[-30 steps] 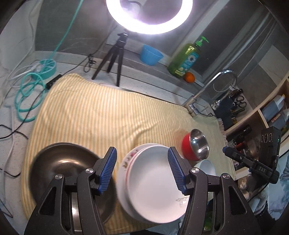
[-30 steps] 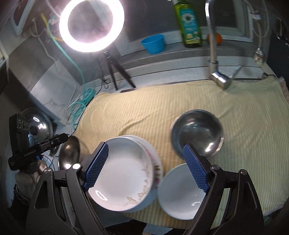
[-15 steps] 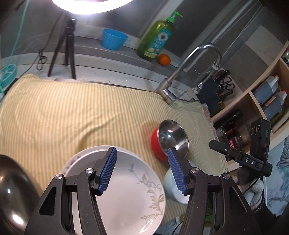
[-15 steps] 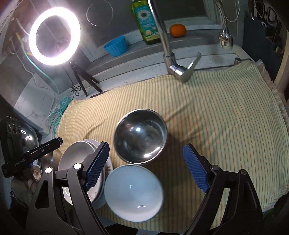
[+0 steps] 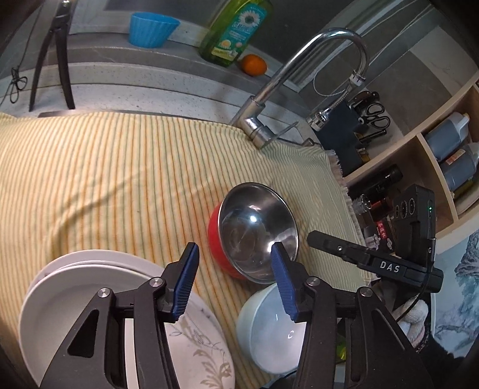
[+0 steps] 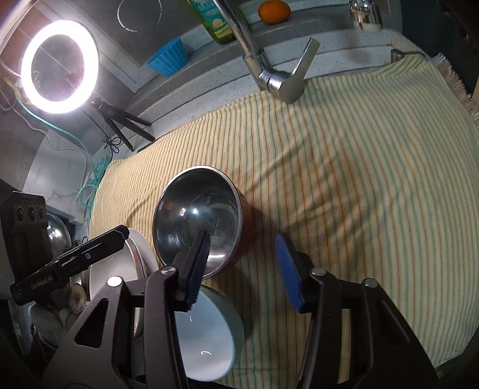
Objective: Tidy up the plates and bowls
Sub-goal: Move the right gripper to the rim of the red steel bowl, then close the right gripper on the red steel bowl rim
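Observation:
A red bowl with a steel inside sits on the striped cloth; it also shows in the right wrist view. A pale blue bowl lies near the front edge, seen too in the right wrist view. White stacked plates lie at the left, the top one with a leaf pattern; they show in the right wrist view. My left gripper is open and empty above the gap between plates and bowls. My right gripper is open and empty just right of the red bowl.
A faucet stands at the back of the cloth, with a green soap bottle, an orange and a blue cup on the ledge. A ring light on a tripod stands at back left. Shelves with bottles are at right.
Both grippers have swung right and moved closer to the red bowl. The big steel bowl at the left has left the left wrist view. Both grippers stay open.

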Available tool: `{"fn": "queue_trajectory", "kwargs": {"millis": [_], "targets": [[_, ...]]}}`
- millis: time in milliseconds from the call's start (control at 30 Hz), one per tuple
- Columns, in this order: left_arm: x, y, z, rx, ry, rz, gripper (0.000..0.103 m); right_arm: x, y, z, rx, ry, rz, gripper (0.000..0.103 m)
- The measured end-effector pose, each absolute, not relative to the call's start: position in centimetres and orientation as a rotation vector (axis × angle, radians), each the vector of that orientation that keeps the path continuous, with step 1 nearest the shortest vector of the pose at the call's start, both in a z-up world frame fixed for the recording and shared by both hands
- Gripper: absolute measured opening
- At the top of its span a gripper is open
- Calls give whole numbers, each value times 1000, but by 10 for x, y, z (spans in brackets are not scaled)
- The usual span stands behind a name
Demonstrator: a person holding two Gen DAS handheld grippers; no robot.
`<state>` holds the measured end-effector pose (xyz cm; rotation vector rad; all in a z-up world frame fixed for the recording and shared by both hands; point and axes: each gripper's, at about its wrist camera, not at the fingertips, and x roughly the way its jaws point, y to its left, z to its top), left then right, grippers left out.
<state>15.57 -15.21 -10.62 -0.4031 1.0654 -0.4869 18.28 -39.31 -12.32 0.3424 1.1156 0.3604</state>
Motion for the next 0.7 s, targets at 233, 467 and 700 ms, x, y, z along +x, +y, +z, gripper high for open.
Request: {"fn": "queue_trajectory", "kwargs": {"millis": [233,467,700], "targets": [[165,-157,-117,-412,1095,-482,36,190,-392,-134,358,1146,388,28],[171,-161,-127,-425,1122,-480,22,195,-390,-137,360,1159,408,19],[175,-164,-130,-416,1125,-487,19,199,-383,-140,348,1172,419,13]]}}
